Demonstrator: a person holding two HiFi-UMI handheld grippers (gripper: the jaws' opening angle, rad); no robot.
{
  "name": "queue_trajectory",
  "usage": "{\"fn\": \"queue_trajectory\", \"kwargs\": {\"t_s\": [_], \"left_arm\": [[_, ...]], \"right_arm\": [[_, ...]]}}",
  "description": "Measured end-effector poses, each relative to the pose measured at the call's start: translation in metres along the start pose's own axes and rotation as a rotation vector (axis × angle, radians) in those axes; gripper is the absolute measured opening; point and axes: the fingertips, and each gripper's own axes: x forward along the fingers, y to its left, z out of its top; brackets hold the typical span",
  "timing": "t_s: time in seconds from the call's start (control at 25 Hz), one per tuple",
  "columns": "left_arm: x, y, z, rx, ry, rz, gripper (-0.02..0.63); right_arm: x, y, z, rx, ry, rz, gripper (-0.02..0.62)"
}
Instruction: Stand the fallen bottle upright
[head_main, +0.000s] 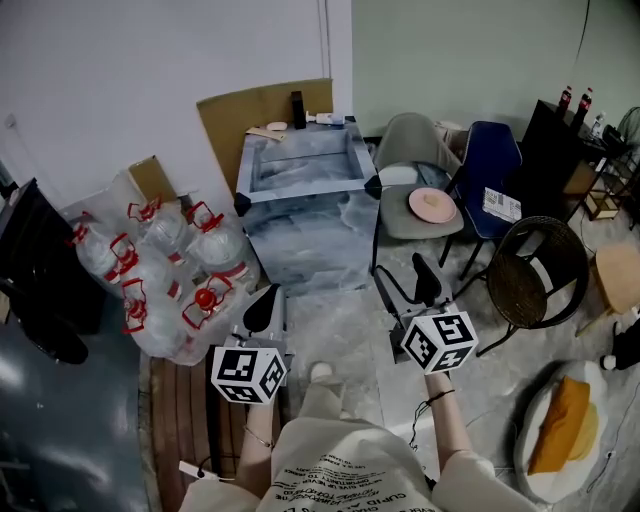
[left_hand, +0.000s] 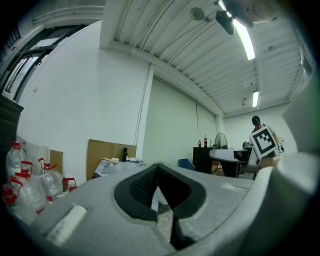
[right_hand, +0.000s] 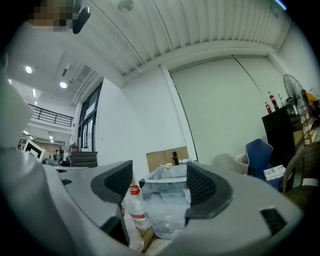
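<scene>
1. Both my tongs are empty. The left gripper, at the lower middle of the head view, has its jaws pressed together with nothing between them. Its own view shows the dark pads meeting. The right gripper, a little to the right of it, has its jaws spread wide, and nothing touches them.
2. I look for the task's thing in the heap of clear plastic water bottles with red caps and handles, at the middle left of the head view, beside the grey-blue marbled box. From above I cannot tell which bottle is lying down.
3. In the right gripper view, one clear bottle with a red cap and red label stands upright at the lower middle. I see it through the gap of the open jaws, well apart from the pads and next to the box.
4. My judgement: if this is the bottle that fell, the work is finished. If not, nothing is started yet.
5. Only the head view shows both grippers together with the whole heap. Only the right gripper view shows a bottle from the side, so there I can judge that it is upright. The left gripper view gives just a few bottles at its left edge.
</scene>
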Motion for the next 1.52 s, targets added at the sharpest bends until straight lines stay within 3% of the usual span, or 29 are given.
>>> {"fn": "queue_trajectory", "kwargs": {"t_s": [0.32,0.96,1.52], "left_arm": [[0.061,0.022,-0.008,-0.018,0.014,-0.018,0.023],[0.247,0.125,-0.004,-0.031,0.057,-0.047,0.023],[0.331,0.144,0.001,-0.027,0.056,-0.134,0.023]], "right_arm": [[0.05,-0.03,-0.009,0.024,0.022,-0.008,0.328],[0.237,-0.101,-0.008,0.032,0.063,-0.029,0.328],[0.304,-0.131,-0.007,0.037,0.076,-0.046,0.327]]}}
